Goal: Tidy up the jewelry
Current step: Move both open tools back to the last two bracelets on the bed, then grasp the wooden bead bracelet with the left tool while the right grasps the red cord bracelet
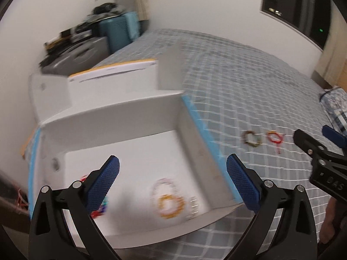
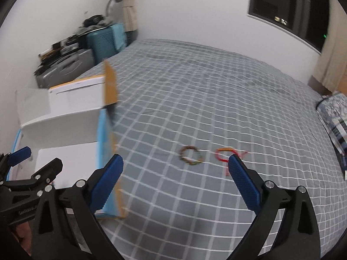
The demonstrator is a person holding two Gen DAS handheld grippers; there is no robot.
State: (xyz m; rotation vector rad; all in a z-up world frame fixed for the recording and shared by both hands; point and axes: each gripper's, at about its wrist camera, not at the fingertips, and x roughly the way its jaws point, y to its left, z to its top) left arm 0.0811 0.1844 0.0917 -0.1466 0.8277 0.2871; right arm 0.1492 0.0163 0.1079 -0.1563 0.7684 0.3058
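below my fingers is the bed (image 2: 195, 75), covered in a grey checked sheet. on it sit an open white box (image 1: 121, 119), a dark beaded bracelet (image 2: 190, 155) and, just beside that, a red bracelet (image 2: 225, 154).

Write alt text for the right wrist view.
An open right gripper points across a grey checked bedspread at two bracelets lying side by side, one dark beaded and one red. A white cardboard box sits to the left, with the left gripper at its edge.
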